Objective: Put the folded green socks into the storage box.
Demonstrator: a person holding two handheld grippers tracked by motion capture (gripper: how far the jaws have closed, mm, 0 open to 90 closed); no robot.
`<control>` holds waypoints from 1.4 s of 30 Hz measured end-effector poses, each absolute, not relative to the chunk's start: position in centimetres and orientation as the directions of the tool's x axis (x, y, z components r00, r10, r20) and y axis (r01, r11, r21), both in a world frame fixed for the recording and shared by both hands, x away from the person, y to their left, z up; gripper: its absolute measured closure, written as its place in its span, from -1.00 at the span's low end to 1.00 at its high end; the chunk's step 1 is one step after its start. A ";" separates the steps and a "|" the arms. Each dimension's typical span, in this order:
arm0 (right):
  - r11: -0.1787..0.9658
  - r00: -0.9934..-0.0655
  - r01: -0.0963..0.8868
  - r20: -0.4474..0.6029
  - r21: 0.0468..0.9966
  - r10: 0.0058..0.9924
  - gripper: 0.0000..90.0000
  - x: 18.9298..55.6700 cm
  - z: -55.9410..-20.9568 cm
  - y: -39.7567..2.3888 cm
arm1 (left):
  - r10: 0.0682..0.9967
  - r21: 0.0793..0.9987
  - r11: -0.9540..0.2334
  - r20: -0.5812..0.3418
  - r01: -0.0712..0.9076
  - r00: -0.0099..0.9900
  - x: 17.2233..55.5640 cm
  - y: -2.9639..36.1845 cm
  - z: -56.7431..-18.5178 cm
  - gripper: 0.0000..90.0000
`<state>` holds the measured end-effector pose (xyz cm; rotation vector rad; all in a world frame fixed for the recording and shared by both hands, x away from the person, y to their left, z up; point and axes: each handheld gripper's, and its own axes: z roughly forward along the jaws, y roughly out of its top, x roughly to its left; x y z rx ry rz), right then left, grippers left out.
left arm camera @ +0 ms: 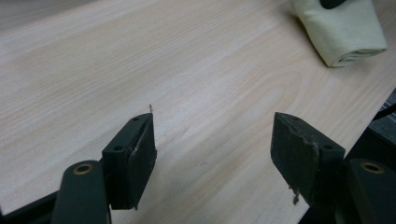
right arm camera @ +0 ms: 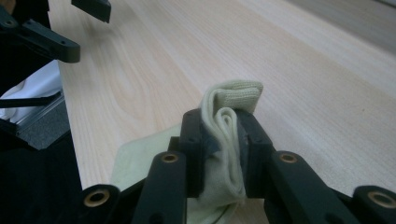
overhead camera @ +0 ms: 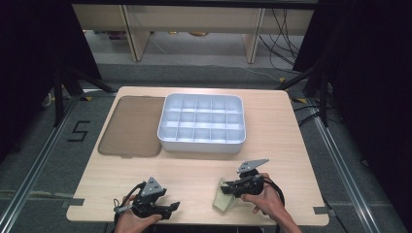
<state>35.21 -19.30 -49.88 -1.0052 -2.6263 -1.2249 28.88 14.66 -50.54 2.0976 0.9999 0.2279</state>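
The right tool (right arm camera: 223, 140) pinches the folded pale-yellow sock (right arm camera: 232, 100) to keep its folds together; the left tool (left arm camera: 212, 149) hangs spread and empty over the desk (left arm camera: 140, 60).

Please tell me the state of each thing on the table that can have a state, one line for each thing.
Pale yellow folded cloth: folded, pinched in the right gripper.
Right gripper: shut on the cloth.
Left gripper: open, nothing between its jaws.
White plastic divided tray: uncovered, compartments look empty.
Brown translucent flat lid: off, lying left of the tray.
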 end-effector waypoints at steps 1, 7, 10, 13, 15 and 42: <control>0.474 -0.795 0.572 0.311 0.669 0.521 0.67 35.3 -49.7 -19.4 | 0.727 0.719 -0.378 -0.160 0.584 0.667 28.9 14.7 -50.6 -0.32; 0.461 -0.804 0.555 0.305 0.692 0.511 0.67 35.0 -48.9 -19.6 | 0.736 0.719 -0.385 -0.139 0.579 0.662 28.8 15.1 -50.7 -0.33; 0.456 -0.812 0.541 0.297 0.707 0.503 0.67 34.6 -48.1 -19.5 | 0.733 0.723 -0.389 -0.131 0.570 0.667 28.8 15.0 -50.7 -0.33; 0.461 -0.828 0.500 0.250 0.733 0.501 0.67 34.5 -47.5 -19.5 | 0.737 0.724 -0.395 -0.117 0.565 0.666 28.7 14.9 -50.7 -0.34; 0.452 -0.828 0.494 0.242 0.743 0.506 0.67 34.4 -47.1 -19.5 | 0.729 0.727 -0.406 -0.108 0.553 0.676 28.6 15.0 -50.6 -0.35; 0.398 -0.832 0.401 0.146 0.825 0.536 0.67 35.2 -42.6 -20.2 | 0.741 0.724 -0.430 -0.060 0.540 0.669 28.6 15.0 -50.6 -0.50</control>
